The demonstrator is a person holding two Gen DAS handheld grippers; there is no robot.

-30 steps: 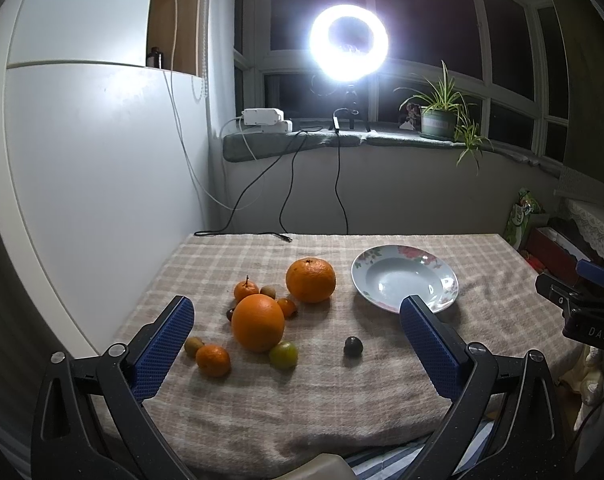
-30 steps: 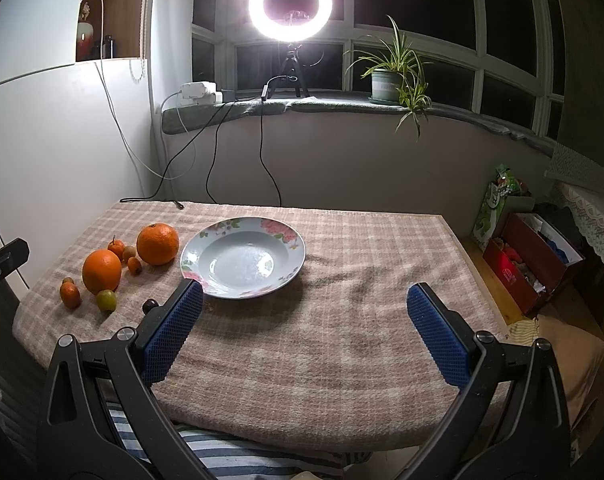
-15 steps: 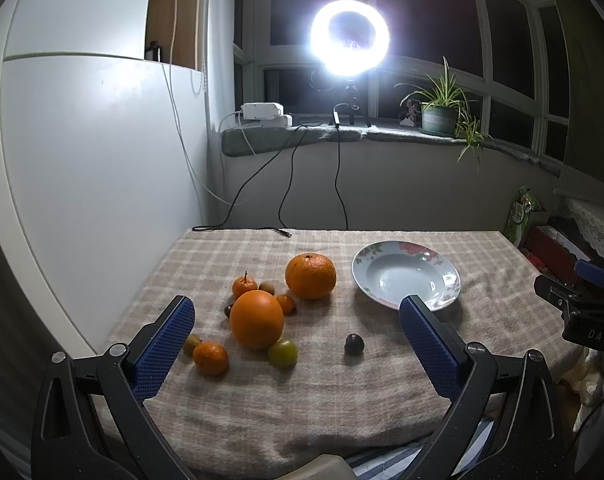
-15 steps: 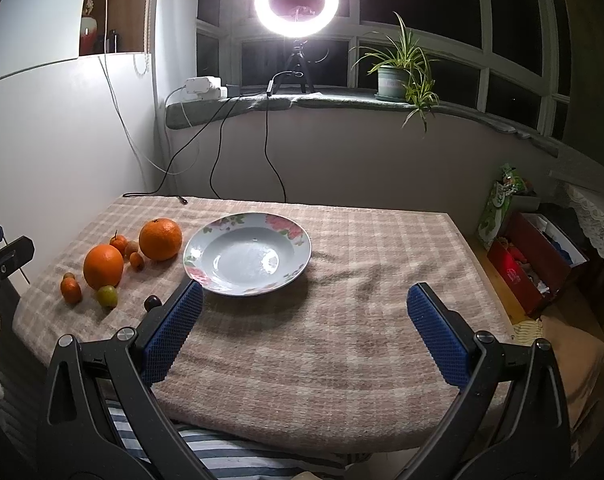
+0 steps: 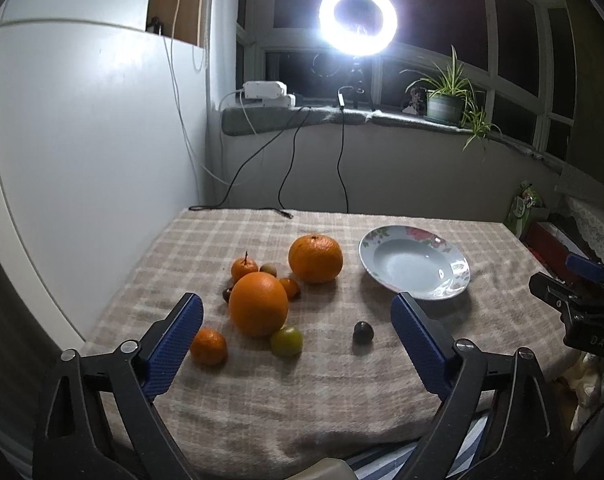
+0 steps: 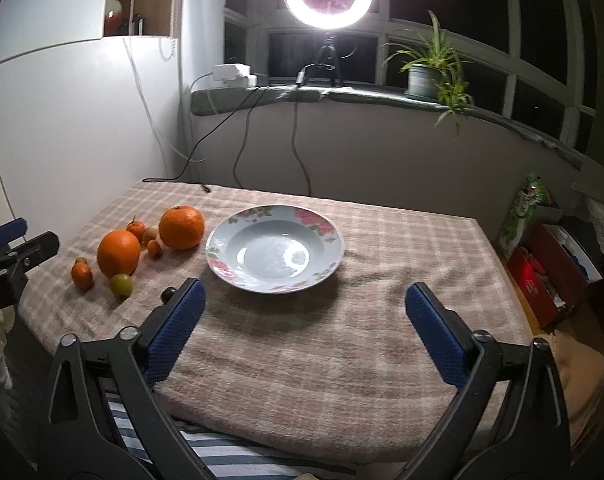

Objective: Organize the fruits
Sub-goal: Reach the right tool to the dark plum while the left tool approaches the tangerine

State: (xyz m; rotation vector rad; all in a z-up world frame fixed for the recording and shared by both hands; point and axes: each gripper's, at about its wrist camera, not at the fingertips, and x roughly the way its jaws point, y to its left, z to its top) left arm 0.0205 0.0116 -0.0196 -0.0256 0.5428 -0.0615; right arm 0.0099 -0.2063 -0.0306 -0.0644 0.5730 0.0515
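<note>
A cluster of fruit lies on the checked tablecloth: a big orange (image 5: 258,309) (image 6: 118,253), a second orange (image 5: 315,258) (image 6: 181,227), a small mandarin (image 5: 208,346) (image 6: 81,275), a green fruit (image 5: 286,341) (image 6: 121,284), a dark fruit (image 5: 362,332) and several tiny ones. An empty flowered plate (image 5: 416,263) (image 6: 274,248) sits to their right. My left gripper (image 5: 297,338) is open, near the table's front edge before the fruit. My right gripper (image 6: 304,328) is open, in front of the plate.
A white wall borders the table's left side. Cables (image 5: 285,184) trail from the windowsill onto the far table edge. A ring light (image 5: 358,20) and a potted plant (image 5: 446,100) stand on the sill. Boxes (image 6: 554,264) sit on the floor at right.
Both grippers have moved forward over the table a little; the fruit and plate appear closer and lower in view. Nothing on the table moved.
</note>
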